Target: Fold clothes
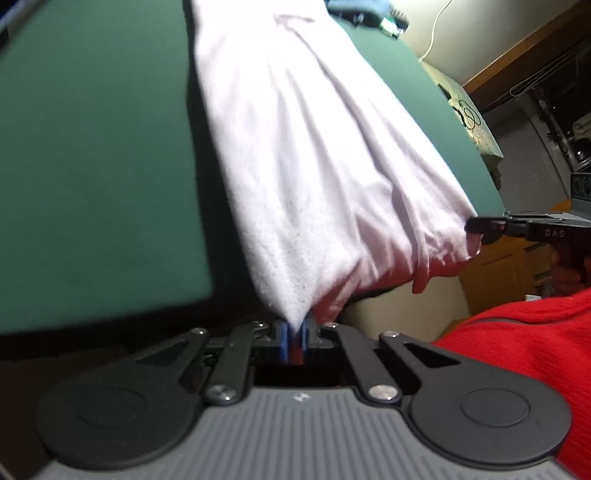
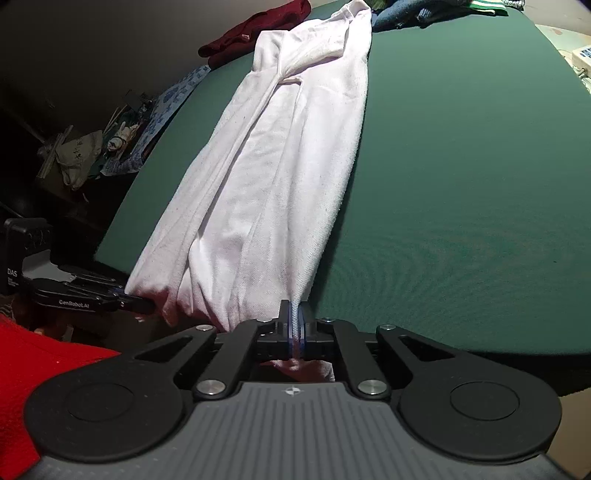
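Garment: a white shirt lies lengthwise on the green table top, collar end far away toward 12 o'clock, hem end at the near edge toward 6 o'clock, long creases running down its length. Left to right along the hem in the right wrist view: the left gripper comes in from 9 o'clock and is clenched on the left hem corner, cloth bunched at its tip; the right gripper is clenched on the right hem corner, blue pads pressed together with a thin fold of white fabric between them, and more of the fabric hangs below the jaws. Left wrist view agrees: left gripper nipped shut on a gathered point of the shirt, right gripper entering from 3 o'clock, closed at the other corner. Hem sags between the two grips, off the table edge. Red sleeve of the person at 4 o'clock. Other clothes at the far edge: maroon item at 11 o'clock, blue item at 1 o'clock.
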Demonstrator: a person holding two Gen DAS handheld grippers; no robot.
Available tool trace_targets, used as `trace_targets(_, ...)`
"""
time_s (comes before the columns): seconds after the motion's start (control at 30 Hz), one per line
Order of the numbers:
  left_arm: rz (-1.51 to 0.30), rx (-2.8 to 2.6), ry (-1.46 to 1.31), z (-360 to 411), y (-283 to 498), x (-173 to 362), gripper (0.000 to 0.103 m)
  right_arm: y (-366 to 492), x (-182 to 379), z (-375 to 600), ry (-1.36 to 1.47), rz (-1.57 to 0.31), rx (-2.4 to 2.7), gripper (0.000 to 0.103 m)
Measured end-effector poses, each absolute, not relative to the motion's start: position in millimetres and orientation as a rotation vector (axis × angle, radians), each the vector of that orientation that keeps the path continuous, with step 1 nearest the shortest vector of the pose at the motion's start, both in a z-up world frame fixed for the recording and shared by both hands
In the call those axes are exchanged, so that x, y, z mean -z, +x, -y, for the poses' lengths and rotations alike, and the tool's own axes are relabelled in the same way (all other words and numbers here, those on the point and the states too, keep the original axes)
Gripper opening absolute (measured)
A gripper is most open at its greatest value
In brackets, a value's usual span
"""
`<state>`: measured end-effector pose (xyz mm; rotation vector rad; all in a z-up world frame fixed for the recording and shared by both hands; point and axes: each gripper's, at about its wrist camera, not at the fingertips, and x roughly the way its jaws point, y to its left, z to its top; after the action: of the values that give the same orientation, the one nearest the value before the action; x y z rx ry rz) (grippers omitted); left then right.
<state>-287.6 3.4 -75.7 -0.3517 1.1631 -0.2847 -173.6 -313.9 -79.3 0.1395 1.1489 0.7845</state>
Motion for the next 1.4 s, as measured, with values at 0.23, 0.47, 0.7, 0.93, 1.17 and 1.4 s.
trace_targets(0.23,-1.251,0.298,-0.247,5.5,-276.7,83.2,0.0,-174.4,100.3,302.0,0.102,-1.187,-0.754,0.004)
trace_targets(0.47,-1.276,0.343,-0.278,8.4,-286.6,97.4,0.029,-177.5,91.3,310.6,0.084,-1.213,-0.778,0.03)
trace_targets(0.7,-1.217,0.24,-0.168,-11.3,-291.3,62.9,0.052,-179.5,95.3,303.9,0.089,-1.24,-0.791,0.032)
trace_targets(0.93,-1.141,0.417,-0.026,47.3,-276.1,62.7,0.052,-177.6,56.1,272.5,0.051,-1.038,-1.033,0.024)
trace_targets(1.17,-1.167,0.393,0.024,49.7,-276.6,70.0,0.055,-163.9,100.8,174.6,0.032,-1.126,-1.21,0.025)
trace_targets(1.4,-1.153,0.354,0.016,42.0,-278.8,73.8,0.059,-159.4,109.3,150.4,0.051,-1.161,-1.267,0.012)
